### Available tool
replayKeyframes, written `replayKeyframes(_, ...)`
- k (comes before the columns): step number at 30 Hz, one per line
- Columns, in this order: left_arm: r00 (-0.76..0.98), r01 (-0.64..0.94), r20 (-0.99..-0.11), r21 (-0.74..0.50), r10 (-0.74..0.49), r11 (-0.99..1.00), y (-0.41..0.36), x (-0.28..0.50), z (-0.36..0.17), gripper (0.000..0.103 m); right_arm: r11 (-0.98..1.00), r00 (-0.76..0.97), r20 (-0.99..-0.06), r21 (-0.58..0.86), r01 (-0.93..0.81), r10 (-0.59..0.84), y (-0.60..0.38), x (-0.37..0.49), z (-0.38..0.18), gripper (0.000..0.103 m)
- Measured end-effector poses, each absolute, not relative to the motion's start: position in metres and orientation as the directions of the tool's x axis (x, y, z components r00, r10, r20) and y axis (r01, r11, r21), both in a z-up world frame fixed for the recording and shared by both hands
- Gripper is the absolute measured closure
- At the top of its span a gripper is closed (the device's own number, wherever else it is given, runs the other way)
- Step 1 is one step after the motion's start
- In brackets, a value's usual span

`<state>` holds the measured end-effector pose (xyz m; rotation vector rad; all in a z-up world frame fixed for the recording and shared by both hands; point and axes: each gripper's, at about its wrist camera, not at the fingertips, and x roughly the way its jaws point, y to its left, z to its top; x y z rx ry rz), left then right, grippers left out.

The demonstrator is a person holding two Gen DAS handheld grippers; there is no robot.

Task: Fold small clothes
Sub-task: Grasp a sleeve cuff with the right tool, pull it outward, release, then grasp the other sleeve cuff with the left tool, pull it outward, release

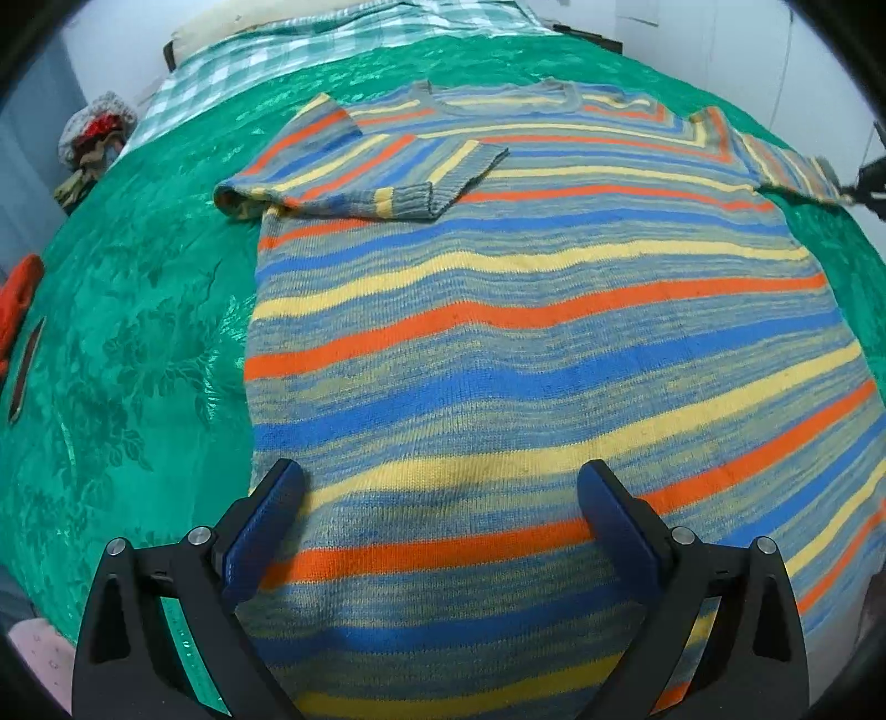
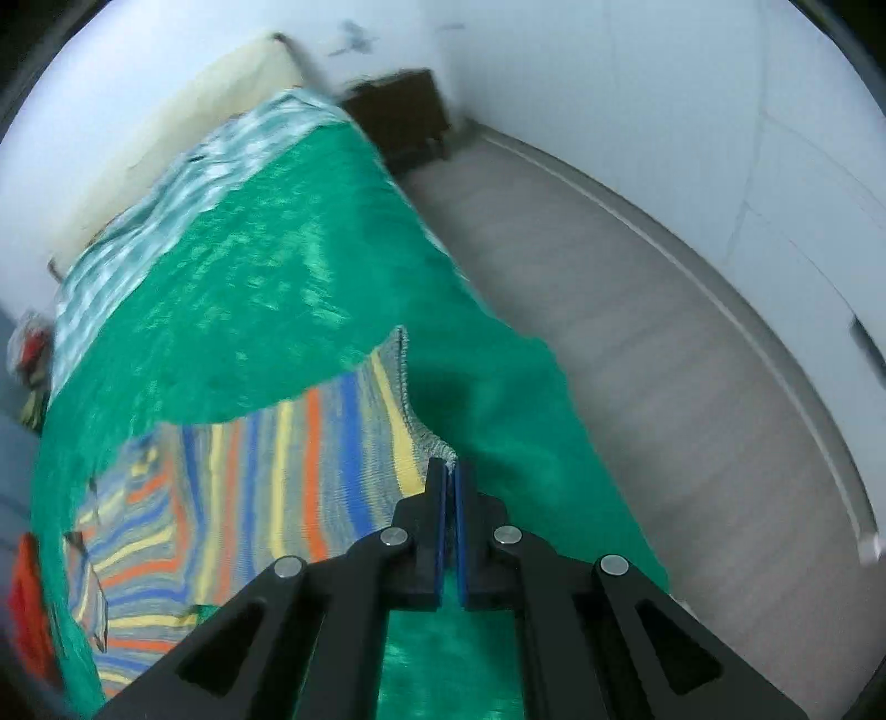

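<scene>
A striped knit sweater in blue, orange, yellow and grey lies flat on a green bedspread. Its left sleeve is folded in across the chest. My left gripper is open and empty, hovering over the sweater's lower part. My right gripper is shut on the cuff of the right sleeve and holds it lifted at the bed's right side. In the left wrist view the right gripper shows at the far right, holding the sleeve end.
A green checked blanket and a pillow lie at the head of the bed. A pile of clothes sits at the far left, an orange object at the left edge. Bare floor and a dark nightstand lie right of the bed.
</scene>
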<state>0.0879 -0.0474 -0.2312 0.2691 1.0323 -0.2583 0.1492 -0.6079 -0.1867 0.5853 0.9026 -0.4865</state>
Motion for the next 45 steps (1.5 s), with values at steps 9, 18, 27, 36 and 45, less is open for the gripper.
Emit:
replayKeyframes(9,0.497,0.328,-0.865,0.115,-0.068,0.938,-0.046,0.086,-0.231,0.002,0.735,0.372,-0.882,0.045,0.676,-0.289,-0.596,0.142,-0.198,0.102)
replayKeyframes(18,0.472,0.342,-0.881,0.158,-0.024,0.926,-0.041,0.086,-0.224,0.002,0.716,0.313,-0.898,-0.002,0.698,-0.308,-0.594,0.144,-0.214,0.102)
replayKeyframes(27,0.545,0.343,-0.832,0.106,-0.105,0.933,-0.011,0.088,-0.129,0.004,0.77,0.445,-0.826,0.021,0.637,-0.346,-0.577,0.082,-0.17,0.061)
replayKeyframes(36,0.533,0.51,-0.819,0.11,-0.213,0.853,-0.075,0.209,-0.137,0.009,0.947,0.607,-0.795,0.184,0.263,-0.014,-0.396,0.037,-0.159,0.053)
replayKeyframes(45,0.339,0.496,-0.923,0.012,-0.182,0.868,-0.066,0.272,-0.212,0.099,0.981,0.543,-0.835,0.171,0.09,0.095,-0.284,0.027,-0.204,0.053)
